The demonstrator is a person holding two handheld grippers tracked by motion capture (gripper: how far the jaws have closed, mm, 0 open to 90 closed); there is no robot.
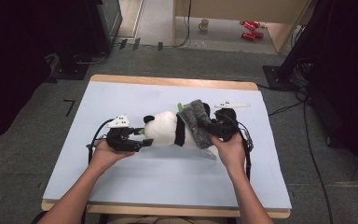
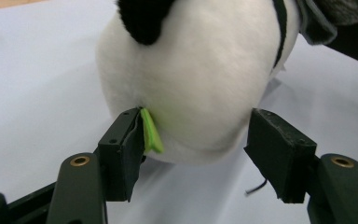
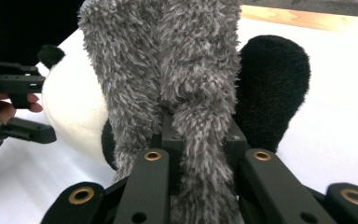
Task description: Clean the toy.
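Jaws first: those of the left gripper [image 2: 193, 140] stand apart, released, straddling the white rounded head end of the plush panda [image 2: 196, 70]; the left pad sits against a small green tag [image 2: 151, 133] on the plush, the right pad just clear of the fur. Jaws of the right gripper [image 3: 198, 135] are clenched on a fold of grey fuzzy cloth [image 3: 168, 60], which rises between them and drapes over the panda's body. Largest item, the tabletop [image 1: 135, 186], pale blue sheet over a wooden board, carries everything. Panda lies on its side near the middle of it, head toward the left gripper [image 1: 137, 139], black limb end toward the right gripper [image 1: 216, 128]. Grey cloth [image 1: 196, 122] covers the panda's rear half, in the high view running diagonally from the far side down to the right hand [image 1: 230, 149]. Left hand [image 1: 103, 154] grips its tool just beside the head. One black leg [image 3: 270, 88] pokes out beside the cloth, close to the right jaws.
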